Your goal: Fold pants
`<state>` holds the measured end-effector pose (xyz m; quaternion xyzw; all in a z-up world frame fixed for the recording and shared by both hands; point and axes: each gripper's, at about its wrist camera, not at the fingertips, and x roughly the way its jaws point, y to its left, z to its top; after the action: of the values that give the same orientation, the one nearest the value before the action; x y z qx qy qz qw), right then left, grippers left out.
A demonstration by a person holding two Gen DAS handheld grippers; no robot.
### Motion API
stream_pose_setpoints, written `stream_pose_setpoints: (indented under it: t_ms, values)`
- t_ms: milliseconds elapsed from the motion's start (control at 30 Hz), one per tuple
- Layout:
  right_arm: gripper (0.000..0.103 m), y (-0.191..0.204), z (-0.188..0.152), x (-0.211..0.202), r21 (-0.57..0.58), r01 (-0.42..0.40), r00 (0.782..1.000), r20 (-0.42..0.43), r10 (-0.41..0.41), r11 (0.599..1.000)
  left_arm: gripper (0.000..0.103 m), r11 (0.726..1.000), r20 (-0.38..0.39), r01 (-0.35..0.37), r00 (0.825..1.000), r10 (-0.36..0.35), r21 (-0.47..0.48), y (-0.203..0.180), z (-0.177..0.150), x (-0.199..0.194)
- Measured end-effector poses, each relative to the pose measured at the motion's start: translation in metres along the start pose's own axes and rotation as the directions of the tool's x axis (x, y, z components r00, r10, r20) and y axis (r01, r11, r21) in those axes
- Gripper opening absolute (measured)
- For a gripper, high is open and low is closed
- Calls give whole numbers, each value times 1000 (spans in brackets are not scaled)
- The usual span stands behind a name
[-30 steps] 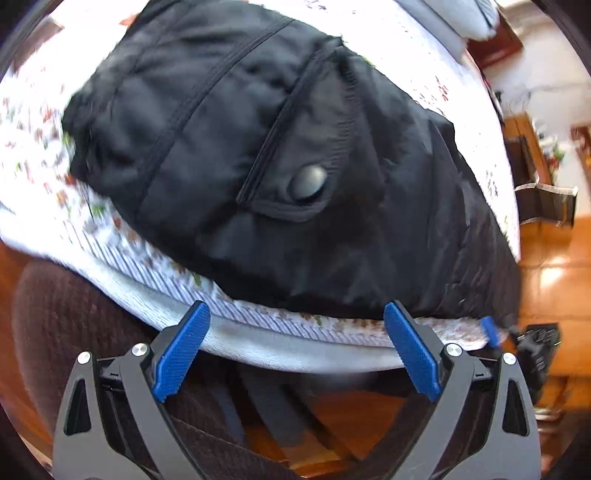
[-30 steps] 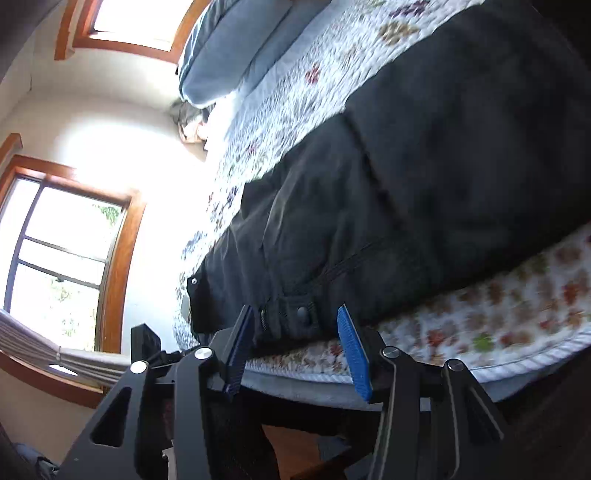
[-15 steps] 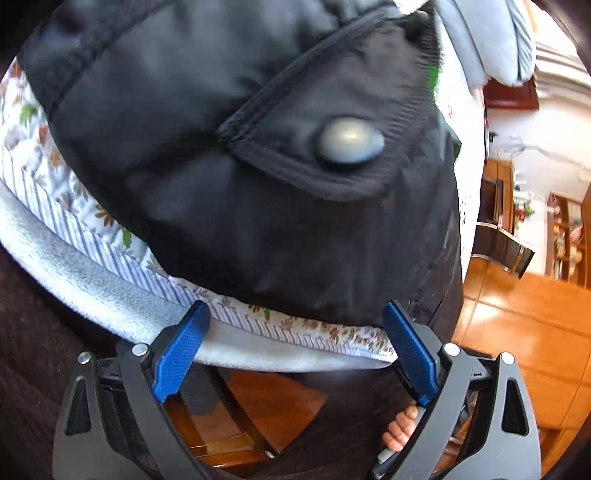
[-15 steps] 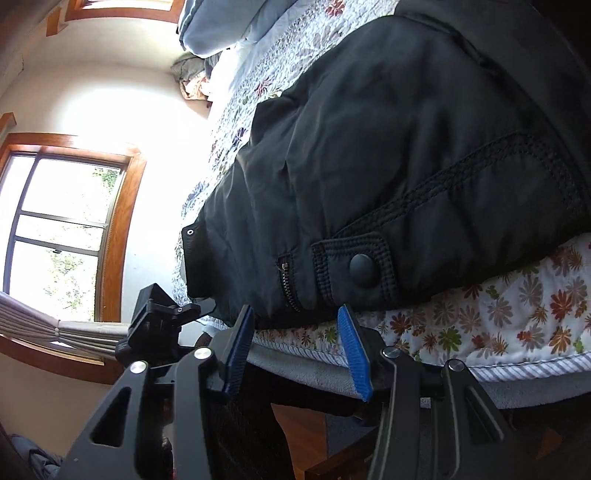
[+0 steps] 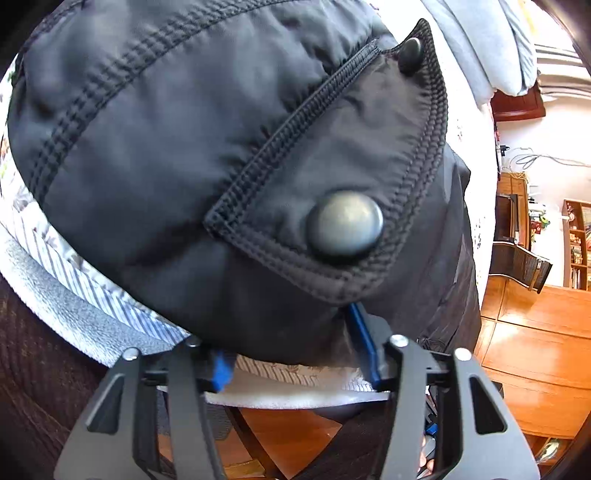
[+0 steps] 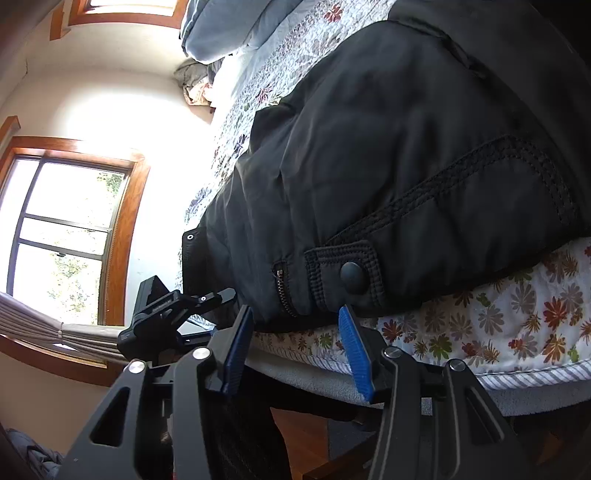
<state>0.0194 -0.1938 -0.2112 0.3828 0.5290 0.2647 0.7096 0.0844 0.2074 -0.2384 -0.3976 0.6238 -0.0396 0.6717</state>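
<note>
Left wrist view: the black pants [image 5: 229,155] fill most of the frame, lying on a floral quilt [image 5: 66,266] at the edge of a bed. A pocket flap [image 5: 354,192] with heavy stitching sits in the middle, fastened by a large dark snap button [image 5: 345,224]; a second, smaller snap [image 5: 410,55] shows near the top. The left gripper [image 5: 295,354] is at the hem of the fabric by the mattress edge. Its jaws have just been closing, and the fold of black cloth hangs between the blue pads [image 5: 364,341]. The near pad is partly hidden under the cloth, so I cannot tell whether both press on it. A pale pillow [image 5: 480,40] lies at the far end, and a wooden floor [image 5: 535,350] shows to the right.

Right wrist view: the same pants [image 6: 388,155] lie along the bed edge, waistband end toward the gripper, with a zipper [image 6: 282,291] and a tab with a snap [image 6: 354,277] just above the fingers. The right gripper [image 6: 295,347] is released, jaws parted, its blue pads just below the fabric's edge and over the flowered quilt [image 6: 498,325], not pressing on anything. The other gripper's black body [image 6: 166,314] is just left of it. A wood-framed window [image 6: 70,236] is bright at left, and a blue pillow [image 6: 221,29] lies at the head of the bed.
</note>
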Motion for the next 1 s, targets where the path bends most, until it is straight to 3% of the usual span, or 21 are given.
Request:
stream_pose_setpoints:
  t_ms: [133,300,400,533,633,767,867,1000]
  values:
    - [50,-2,0,-1,6,-5,1000,1,5,1000,36,1000,34,-18,999,18,3,-1,-3,-11]
    - [49,-4,1,-1,11,-11,1000,8,11,1000,22,991,112,-50,993,36,125,-19,4,-32]
    - [52,-6,1,-1,15,10,1000,13,-11,1000,20,986,164,-53,986,28,156,-31,17,-37]
    - [52,-13,5,-6,36,5,999,41,-7,999,20,977,263,-86,964,33,193,-48,39,-45]
    - [53,-22,8,-19,75,-17,997,79,11,997,20,976,259,-97,965,45,193,-50,42,-47]
    - [59,-42,14,-57,140,4,985,170,-28,990,20,974,253,-96,966,42,205,-49,41,-39]
    - [63,-65,16,-113,227,-15,955,291,-53,974,20,974,253,-91,967,37,209,-51,39,-31]
    - [68,-107,5,-208,350,-39,869,475,-141,936,21,964,256,-126,965,64,234,-64,43,-22]
